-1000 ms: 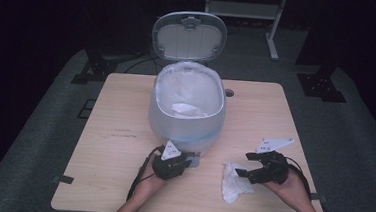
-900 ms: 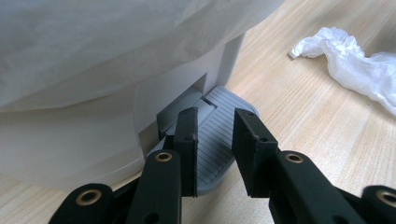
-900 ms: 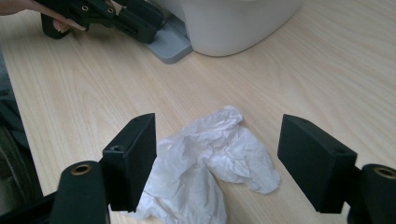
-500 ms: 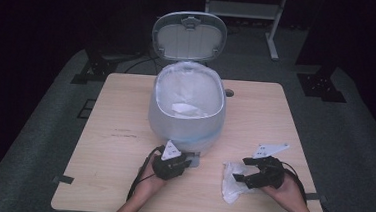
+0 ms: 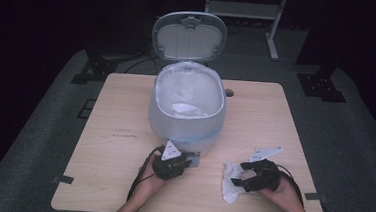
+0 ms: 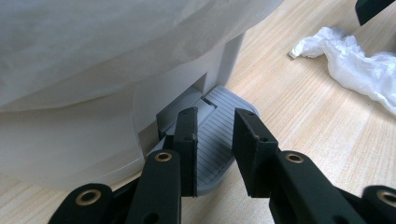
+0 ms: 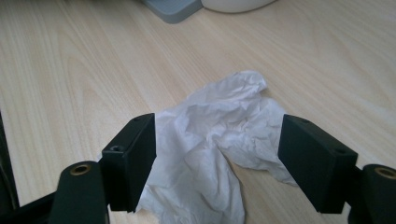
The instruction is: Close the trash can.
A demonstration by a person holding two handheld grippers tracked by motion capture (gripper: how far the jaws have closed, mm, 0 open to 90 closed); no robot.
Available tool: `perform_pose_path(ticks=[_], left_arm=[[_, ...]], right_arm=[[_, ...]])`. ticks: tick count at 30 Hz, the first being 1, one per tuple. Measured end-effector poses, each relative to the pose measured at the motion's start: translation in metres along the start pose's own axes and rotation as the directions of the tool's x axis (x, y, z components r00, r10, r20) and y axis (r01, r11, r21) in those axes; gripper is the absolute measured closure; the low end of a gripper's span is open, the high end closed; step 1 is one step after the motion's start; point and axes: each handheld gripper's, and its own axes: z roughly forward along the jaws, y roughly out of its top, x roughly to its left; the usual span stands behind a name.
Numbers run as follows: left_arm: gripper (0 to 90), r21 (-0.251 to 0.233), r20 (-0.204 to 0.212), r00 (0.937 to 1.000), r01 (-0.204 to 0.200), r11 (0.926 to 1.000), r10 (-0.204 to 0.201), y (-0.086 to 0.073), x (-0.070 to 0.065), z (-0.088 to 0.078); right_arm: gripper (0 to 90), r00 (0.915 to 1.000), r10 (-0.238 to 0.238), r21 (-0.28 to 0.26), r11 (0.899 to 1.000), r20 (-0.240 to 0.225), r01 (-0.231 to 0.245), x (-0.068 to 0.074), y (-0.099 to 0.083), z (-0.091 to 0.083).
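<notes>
A grey pedal bin [image 5: 184, 128] with a white liner stands mid-table, its lid [image 5: 188, 36] raised. My left gripper [image 5: 186, 162] rests at the bin's front on the ribbed grey pedal [image 6: 219, 135]. In the left gripper view that gripper [image 6: 215, 116] has its jaws a narrow gap apart, with nothing between them. A crumpled white tissue [image 5: 229, 186] lies on the table to the right. My right gripper [image 5: 239, 173] is wide open and low over the tissue. In the right gripper view the tissue [image 7: 233, 93] lies between the spread jaws of that gripper [image 7: 217, 135].
A white scrap [image 5: 186, 108] lies inside the bin's liner. The wooden table [image 5: 121, 106] is bare on its left half and behind the bin's right side. A small dark hole [image 5: 228, 93] sits in the tabletop near the bin. Dark floor surrounds the table.
My right gripper has slid left and down, so its open jaws now straddle the tissue. The left gripper and the bin's lid have stayed put.
</notes>
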Motion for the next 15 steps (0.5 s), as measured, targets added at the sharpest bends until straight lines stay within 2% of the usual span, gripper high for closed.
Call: perform_pose_path(ticks=[3, 9, 15], left_arm=[[71.1, 0.0, 0.0, 1.0, 0.0, 1.0, 0.0, 0.0, 0.0, 0.0], [71.1, 0.001, 0.0, 1.0, 0.0, 1.0, 0.0, 0.0, 0.0, 0.0], [71.0, 0.001, 0.0, 1.0, 0.0, 1.0, 0.0, 0.0, 0.0, 0.0]], right_arm=[[26.7, 1.0, 0.007, 0.002, 1.0, -0.004, -0.007, -0.002, -0.003, 0.003], [27.4, 0.9999, -0.01, 0.029, 1.0, 0.008, 0.009, -0.001, -0.007, 0.01], [33.1, 0.9996, -0.021, 0.046, 0.999, 0.019, 0.02, -0.001, -0.009, 0.014]])
